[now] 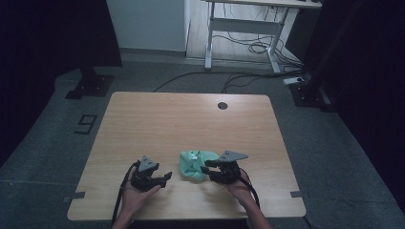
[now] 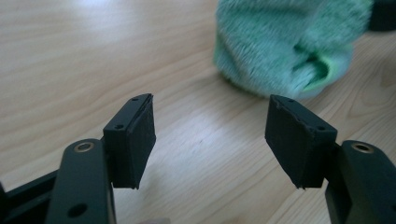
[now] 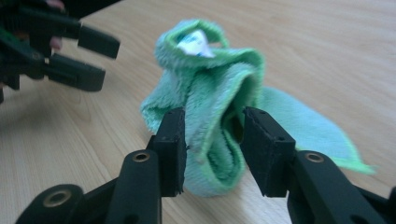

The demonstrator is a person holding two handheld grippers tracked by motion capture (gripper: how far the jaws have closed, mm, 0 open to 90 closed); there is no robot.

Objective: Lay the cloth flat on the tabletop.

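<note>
currently the right gripper [image 3: 212, 140] pinches a raised fold of the green cloth [image 1: 195, 165], which lies bunched on the table [image 1: 143, 124] between both hands, while the left gripper [image 2: 210, 140] waits just beside it, jaws spread and empty; judged the gathering step, calling next for a steady lift.

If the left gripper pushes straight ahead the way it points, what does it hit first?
Probably the crumpled green terry cloth, just right of centre beyond the open left gripper; bare wooden table lies between, though depth is unclear.

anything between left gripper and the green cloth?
No. Bare wooden table lies between the open left gripper and the green cloth, per the left gripper view.
</note>
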